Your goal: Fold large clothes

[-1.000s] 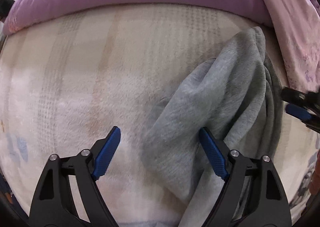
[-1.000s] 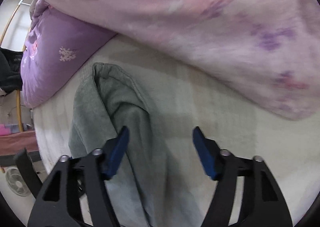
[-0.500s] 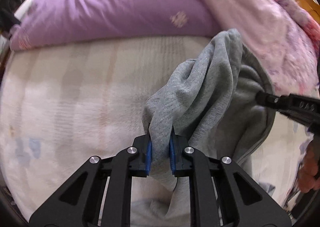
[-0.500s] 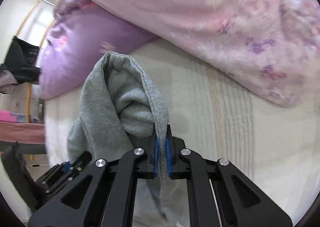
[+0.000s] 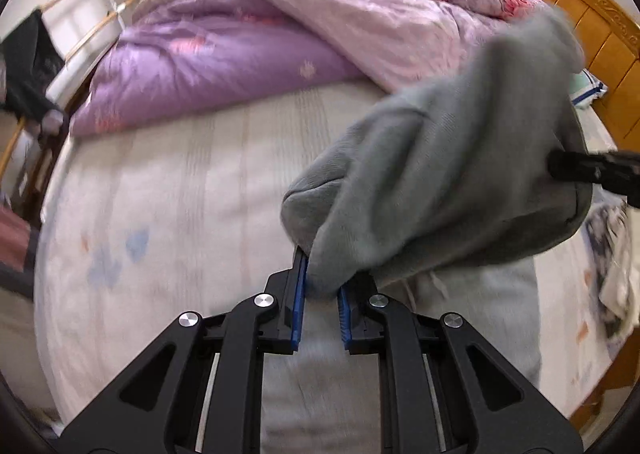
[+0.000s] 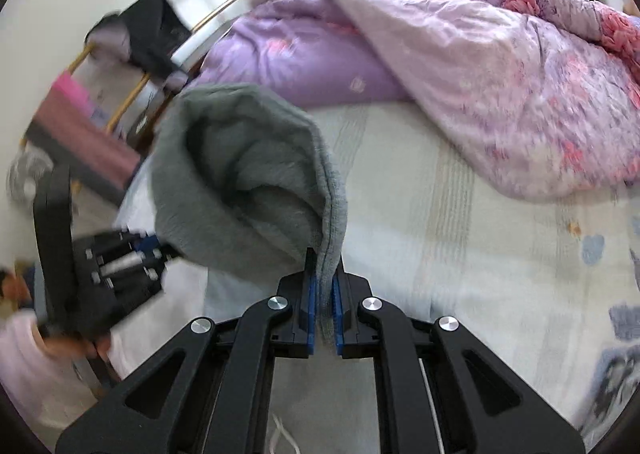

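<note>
Left gripper (image 5: 322, 308): black frame, blue pads, jaws clamped on a thick bunched fold of the grey garment (image 5: 440, 182). Pads stand slightly apart because of the cloth between them.

Right gripper (image 6: 325, 306): same build, jaws pinched nearly together on a thin seamed edge of the grey garment (image 6: 248, 182).

Garment, position: raised off the bed (image 5: 180, 194), slung between the two grippers, its middle sagging in a pouch; a lower part trails down below the jaws. The striped pale sheet beneath it lies bare; a purple quilt (image 5: 224, 54) is heaped at the far side, well apart from the cloth.

Garment, handling (judged): soft fleece-lined knit, limp, no stiffness of its own; moderately weighty for cloth, so it will droop and swing between holds. Not slippery, not fragile. A thick bunch may creep out of the pads under its own weight.

Hold points (judged): hems and seamed edges, as the right gripper has; corners well apart, to spread it flat before folding.

Picture quality: motion blur on the cloth; garment type not determinable.
</note>
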